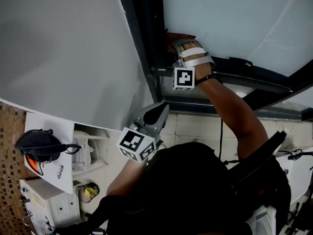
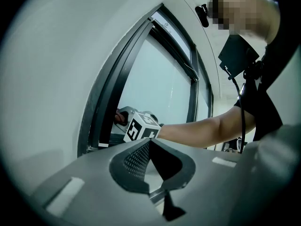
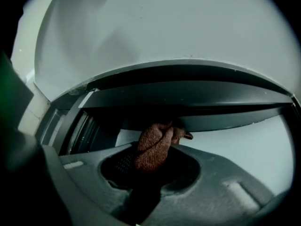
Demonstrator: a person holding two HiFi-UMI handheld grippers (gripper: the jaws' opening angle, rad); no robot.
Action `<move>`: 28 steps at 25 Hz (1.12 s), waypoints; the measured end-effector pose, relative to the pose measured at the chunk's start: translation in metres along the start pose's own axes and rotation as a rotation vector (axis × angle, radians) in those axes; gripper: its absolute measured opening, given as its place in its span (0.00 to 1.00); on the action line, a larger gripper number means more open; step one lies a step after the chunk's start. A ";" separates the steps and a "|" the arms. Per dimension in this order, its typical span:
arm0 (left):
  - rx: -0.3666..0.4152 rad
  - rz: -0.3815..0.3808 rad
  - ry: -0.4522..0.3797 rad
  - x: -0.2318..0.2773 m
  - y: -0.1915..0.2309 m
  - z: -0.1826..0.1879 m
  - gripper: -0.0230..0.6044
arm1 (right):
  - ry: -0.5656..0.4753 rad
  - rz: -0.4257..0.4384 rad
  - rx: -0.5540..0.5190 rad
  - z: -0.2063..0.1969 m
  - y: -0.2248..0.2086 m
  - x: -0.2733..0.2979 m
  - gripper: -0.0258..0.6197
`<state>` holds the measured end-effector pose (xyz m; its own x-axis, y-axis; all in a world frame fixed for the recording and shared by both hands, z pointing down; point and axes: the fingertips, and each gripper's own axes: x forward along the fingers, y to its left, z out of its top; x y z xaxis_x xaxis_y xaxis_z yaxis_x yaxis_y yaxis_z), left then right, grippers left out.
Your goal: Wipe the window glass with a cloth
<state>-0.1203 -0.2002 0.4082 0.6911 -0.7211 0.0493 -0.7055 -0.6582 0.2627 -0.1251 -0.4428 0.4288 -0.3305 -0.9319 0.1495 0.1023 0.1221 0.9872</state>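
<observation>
We are holding the right gripper (image 1: pixel 183 47) up at the window, our forearm (image 1: pixel 234 111) stretching out to it. Its fingers are clamping shut on a reddish-brown cloth (image 3: pixel 154 147). The cloth is bunching out past the fingertips, right where the dark window frame (image 1: pixel 146 38) is meeting the window glass (image 1: pixel 234 18). In the right gripper view the wad is sitting just under a dark rail of the frame, at the edge of the pale pane; we cannot tell whether it is touching the glass itself.

We are carrying the left gripper (image 1: pixel 157 110) lower down, close in front of our body and well apart from the right one. It is pointing up toward the frame. Its fingers are lying closed tip to tip, with nothing between them. Past them, the left gripper view is showing the right gripper's marker cube (image 2: pixel 141 128) against the frame. A white wall (image 1: pixel 63 48) is running along the frame's left side.
</observation>
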 end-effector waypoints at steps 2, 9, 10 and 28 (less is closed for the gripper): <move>-0.001 -0.004 -0.001 0.000 -0.001 -0.002 0.06 | 0.004 0.033 -0.018 -0.001 0.015 0.003 0.16; 0.005 0.000 -0.003 -0.002 0.000 -0.005 0.06 | 0.019 0.116 -0.044 -0.005 0.048 0.009 0.16; 0.006 0.000 -0.003 -0.002 0.000 -0.005 0.06 | 0.017 0.124 -0.043 -0.005 0.050 0.009 0.16; 0.016 -0.021 0.006 0.002 -0.010 -0.002 0.06 | -0.409 0.243 1.187 0.001 -0.012 -0.040 0.16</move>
<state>-0.1120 -0.1946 0.4074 0.7063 -0.7062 0.0494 -0.6935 -0.6763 0.2481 -0.1140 -0.4069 0.4111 -0.7061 -0.6961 0.1299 -0.6263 0.6995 0.3442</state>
